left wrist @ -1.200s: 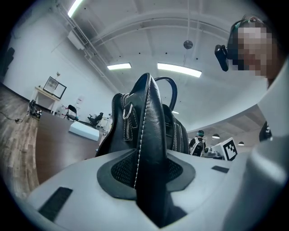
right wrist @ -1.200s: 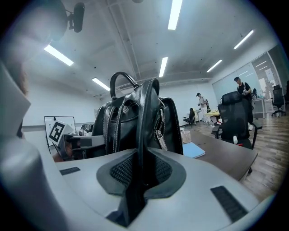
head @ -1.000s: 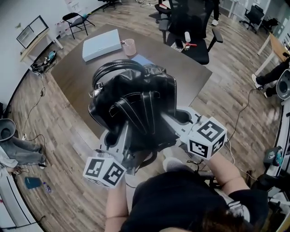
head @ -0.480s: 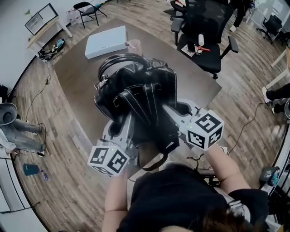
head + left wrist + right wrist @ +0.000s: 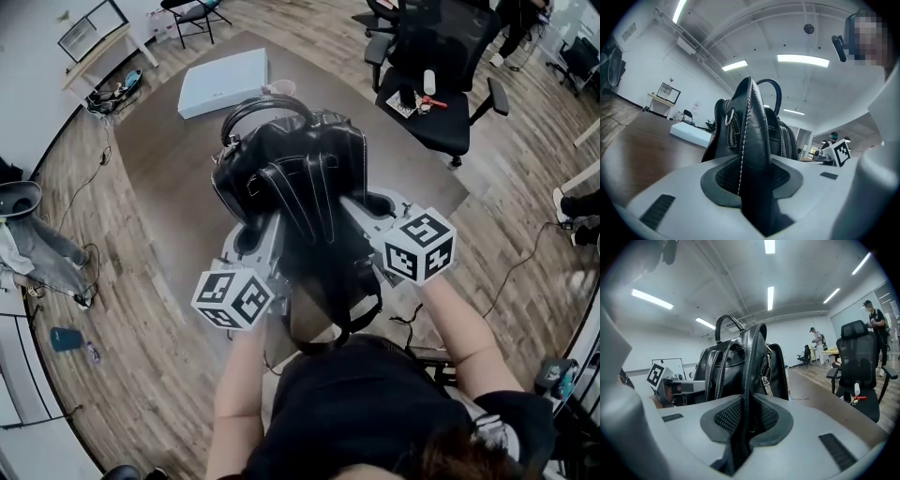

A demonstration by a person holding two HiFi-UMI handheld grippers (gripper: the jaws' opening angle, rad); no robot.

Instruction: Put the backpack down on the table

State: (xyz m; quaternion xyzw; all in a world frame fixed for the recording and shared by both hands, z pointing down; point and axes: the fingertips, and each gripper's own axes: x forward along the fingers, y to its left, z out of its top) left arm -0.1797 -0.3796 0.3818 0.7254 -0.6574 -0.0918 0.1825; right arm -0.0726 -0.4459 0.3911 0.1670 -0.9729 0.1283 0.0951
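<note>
A black leather backpack (image 5: 291, 169) with white stitching and a round top handle stands upright over the dark brown table (image 5: 159, 159). I cannot tell whether its base rests on the wood. My left gripper (image 5: 255, 236) is shut on one black shoulder strap (image 5: 751, 154), which runs up between its grey pads. My right gripper (image 5: 370, 208) is shut on the other strap (image 5: 749, 394) in the same way. The two grippers point forward side by side behind the bag. In the left gripper view the backpack (image 5: 759, 126) fills the middle, as the backpack (image 5: 736, 366) does in the right gripper view.
A flat white box (image 5: 223, 80) and a pink cup (image 5: 279, 88) sit on the table's far part, just beyond the bag. A black office chair (image 5: 441, 66) stands at the table's right edge. Monitor desk and cables lie at the far left; people stand in the background.
Both grippers have carried the backpack forward over the table and a little lower, nearer the white box and the cup. Both grips on the straps are unchanged.
</note>
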